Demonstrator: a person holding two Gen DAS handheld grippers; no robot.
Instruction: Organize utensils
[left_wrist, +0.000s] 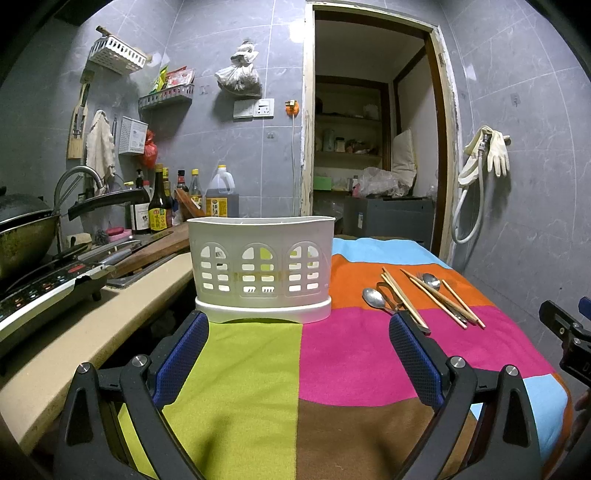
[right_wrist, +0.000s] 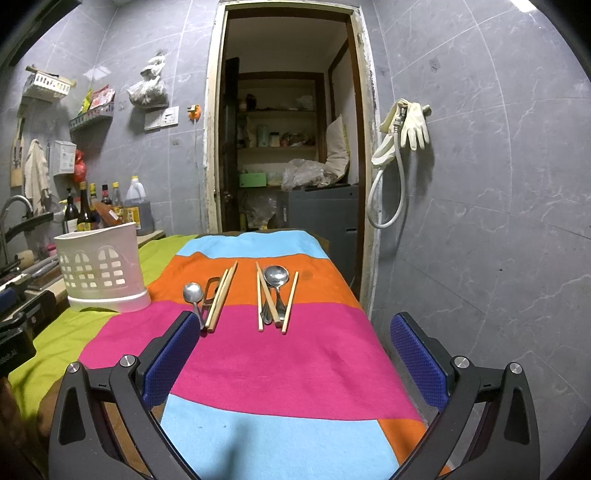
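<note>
Utensils lie in 2 clusters on the striped cloth (right_wrist: 280, 354) over the counter, right of the white slotted holder (right_wrist: 101, 267). Left cluster: small spoon (right_wrist: 193, 293) beside paired chopsticks (right_wrist: 221, 297), with what may be a dark tool under them. Right cluster: larger spoon (right_wrist: 276, 276) among 3 chopsticks (right_wrist: 290, 303). Left claw (left_wrist: 299, 345) and right claw (right_wrist: 295, 345) both hover spread apart, holding nothing
</note>
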